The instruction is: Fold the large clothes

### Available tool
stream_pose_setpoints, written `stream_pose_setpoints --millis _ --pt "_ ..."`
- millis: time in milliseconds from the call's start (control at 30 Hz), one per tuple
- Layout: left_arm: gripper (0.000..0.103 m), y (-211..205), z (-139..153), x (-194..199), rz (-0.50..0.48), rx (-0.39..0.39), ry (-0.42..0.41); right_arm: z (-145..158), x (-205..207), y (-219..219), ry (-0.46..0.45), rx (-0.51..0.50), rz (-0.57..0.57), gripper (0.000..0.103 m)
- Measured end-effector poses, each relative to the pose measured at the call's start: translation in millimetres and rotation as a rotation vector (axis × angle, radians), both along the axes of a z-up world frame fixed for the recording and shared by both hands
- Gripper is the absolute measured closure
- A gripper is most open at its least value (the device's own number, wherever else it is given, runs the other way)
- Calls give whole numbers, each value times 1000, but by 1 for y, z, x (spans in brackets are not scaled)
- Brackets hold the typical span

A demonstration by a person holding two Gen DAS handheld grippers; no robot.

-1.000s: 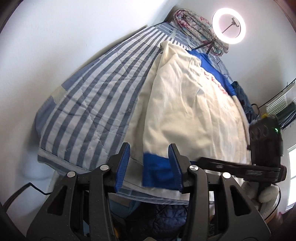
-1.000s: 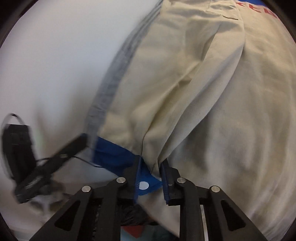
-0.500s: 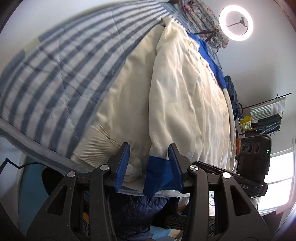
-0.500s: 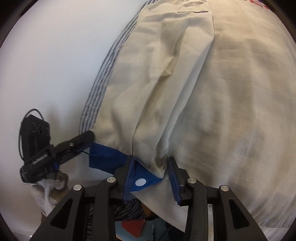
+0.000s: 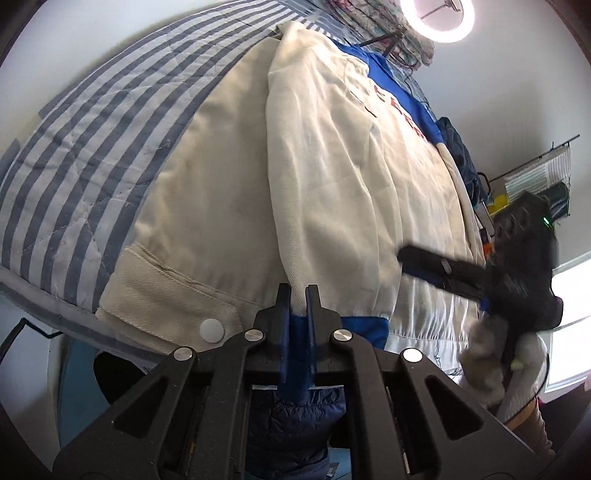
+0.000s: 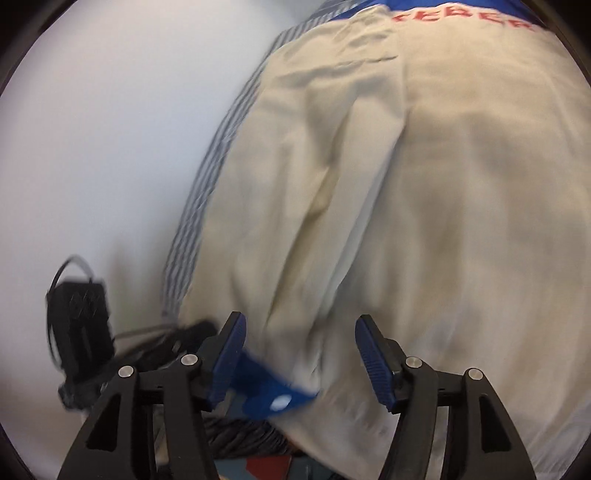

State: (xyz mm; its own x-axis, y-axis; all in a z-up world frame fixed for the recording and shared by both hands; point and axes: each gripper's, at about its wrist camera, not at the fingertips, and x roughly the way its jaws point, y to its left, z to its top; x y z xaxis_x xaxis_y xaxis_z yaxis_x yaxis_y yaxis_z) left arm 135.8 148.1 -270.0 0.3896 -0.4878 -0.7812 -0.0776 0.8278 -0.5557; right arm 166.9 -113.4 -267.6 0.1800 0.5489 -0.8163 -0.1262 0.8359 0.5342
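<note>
- The bed (image 5: 85, 147), under a blue-and-white striped quilt, carried the garment; a wall stood behind it and a ring light (image 5: 437, 16) at its far end
- The cream jacket (image 5: 332, 177) lay spread along the bed, hem end towards the cameras, with a blue panel and red lettering near its far end. One sleeve lay folded lengthwise over the body
- Judged soft, fairly thick and moderately heavy: it should drape and crease freely, is not fragile, and is unlikely to slip in ribbed pads. The double-layered hem band and cuff are judged the firmest places to take hold
- The left gripper (image 5: 298, 306) had its jaws nearly together, clamped on the blue cuff (image 5: 364, 326) at the near edge of the jacket
- The right gripper (image 6: 301, 350) had its jaws well apart, gripping nothing; blue fabric lay just beside its left pad, contact not discernible through motion blur. In the left wrist view it sat over the jacket's right side
- A white snap button (image 5: 212, 329) sat on the hem band, just left of the left gripper
</note>
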Motion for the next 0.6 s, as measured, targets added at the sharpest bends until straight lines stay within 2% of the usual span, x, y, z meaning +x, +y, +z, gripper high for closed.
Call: stream_pose_setpoints --millis 67,167,233,333,500,567,600 --pt "98 7 -2 -2 5 13 2 -8 9 4 15 0 15 98" --pt "98 8 -13 -3 -2 21 30 -9 2 10 -27 -188 109 101" --pt "98 13 -13 -6 -6 38 29 -6 1 7 -22 -164 103 101" --pt "99 24 4 -13 12 56 -23 4 1 5 -22 -86 75 103" --pt "99 56 29 -30 49 118 -85 15 -4 35 -26 -34 133 103" --pt "99 67 25 -30 69 112 -71 11 -7 49 -27 -54 169 103" --pt "99 73 12 -27 78 84 -22 5 -8 50 -22 -80 187 103"
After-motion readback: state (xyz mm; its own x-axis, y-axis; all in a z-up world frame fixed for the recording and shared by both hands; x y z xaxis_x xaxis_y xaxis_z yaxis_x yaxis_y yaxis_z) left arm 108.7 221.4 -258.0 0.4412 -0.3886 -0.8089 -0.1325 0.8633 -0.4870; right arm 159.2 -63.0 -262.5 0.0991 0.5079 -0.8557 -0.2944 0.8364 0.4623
